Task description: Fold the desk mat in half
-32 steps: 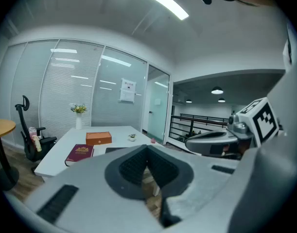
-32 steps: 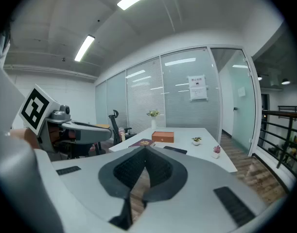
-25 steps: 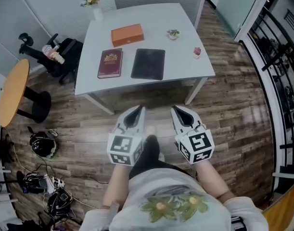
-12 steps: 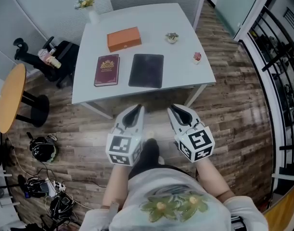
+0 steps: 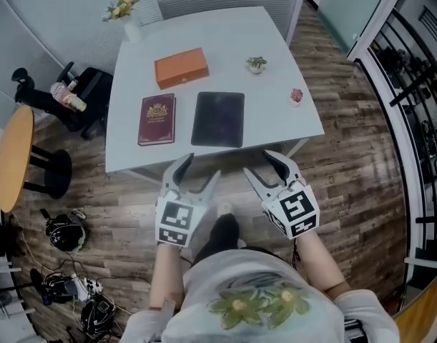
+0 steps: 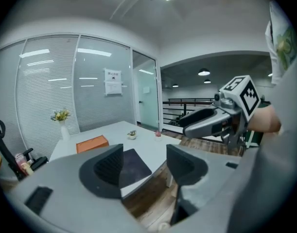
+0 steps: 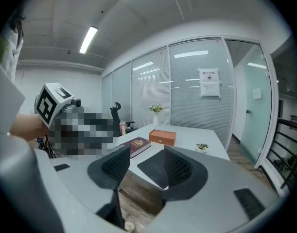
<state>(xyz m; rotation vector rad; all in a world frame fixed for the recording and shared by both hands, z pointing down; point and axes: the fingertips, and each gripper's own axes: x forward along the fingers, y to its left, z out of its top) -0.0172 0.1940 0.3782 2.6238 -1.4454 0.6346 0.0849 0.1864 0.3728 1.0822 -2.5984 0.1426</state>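
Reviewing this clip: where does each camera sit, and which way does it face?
Head view: on the person's head, facing steeply down at the white rectangular table; left gripper, right gripper, forearms and torso show.
Left gripper view: on the left gripper, facing the table along its opening, empty jaws; right gripper shows.
Right gripper view: likewise, along its own opening, empty jaws; left gripper's marker cube shows.
All share the flat dark rectangular desk mat.

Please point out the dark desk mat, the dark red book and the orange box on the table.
Dark rectangular desk mat (image 5: 218, 118): head view, middle of its top surface.
Dark red book (image 5: 157, 119): head view, centre of cover.
Orange rectangular box (image 5: 181, 67): head view, middle of lid.
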